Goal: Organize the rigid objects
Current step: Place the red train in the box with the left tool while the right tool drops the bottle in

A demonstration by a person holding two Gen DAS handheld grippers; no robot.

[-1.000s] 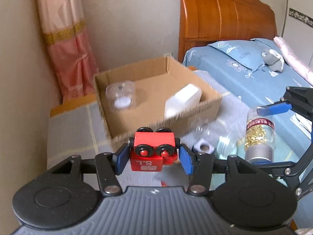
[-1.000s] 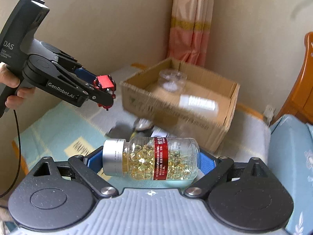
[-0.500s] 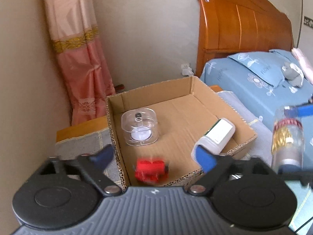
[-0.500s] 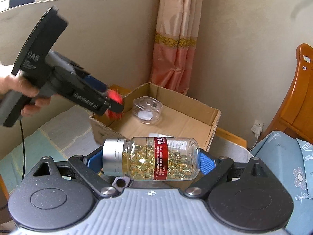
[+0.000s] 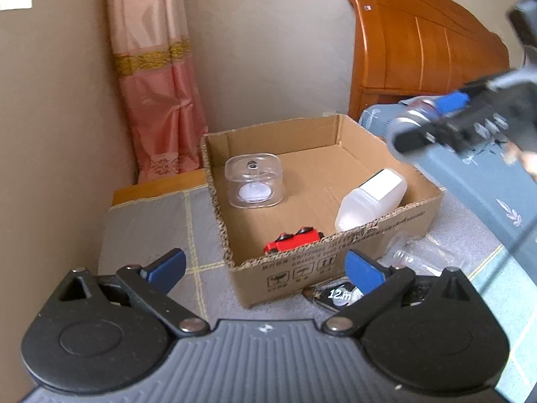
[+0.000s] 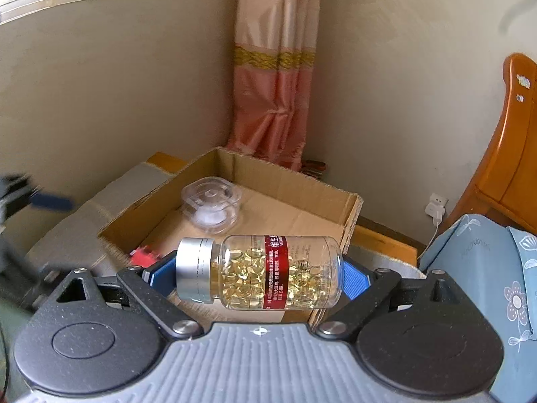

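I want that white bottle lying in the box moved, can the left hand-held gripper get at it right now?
Probably yes: the left hand-held gripper is opening and empty, and the cardboard box is open-topped, with the white bottle uncovered behind its low front wall.

box interior: cardboard box (image 5: pixel 335 262) open on top; far right half of floor bare, room to come down there
obstacles in box: clear case (image 5: pixel 254 181) far left; white bottle (image 5: pixel 371 199) lying along right wall; red toy car (image 5: pixel 293 238) against near wall
box walls: low near wall, clearable from above
left of box: bare grey cloth, free
right front of box: clear plastic item (image 5: pixel 412 255) and small dark item (image 5: pixel 332 294) crowd the gap
behind box: curtain (image 5: pixel 157 94) and wall close, no approach
right side: bed (image 5: pixel 486 181) and headboard (image 5: pixel 419 43) block
above box right: right gripper (image 6: pixel 260 270) with pill bottle (image 6: pixel 260 272) fills airspace
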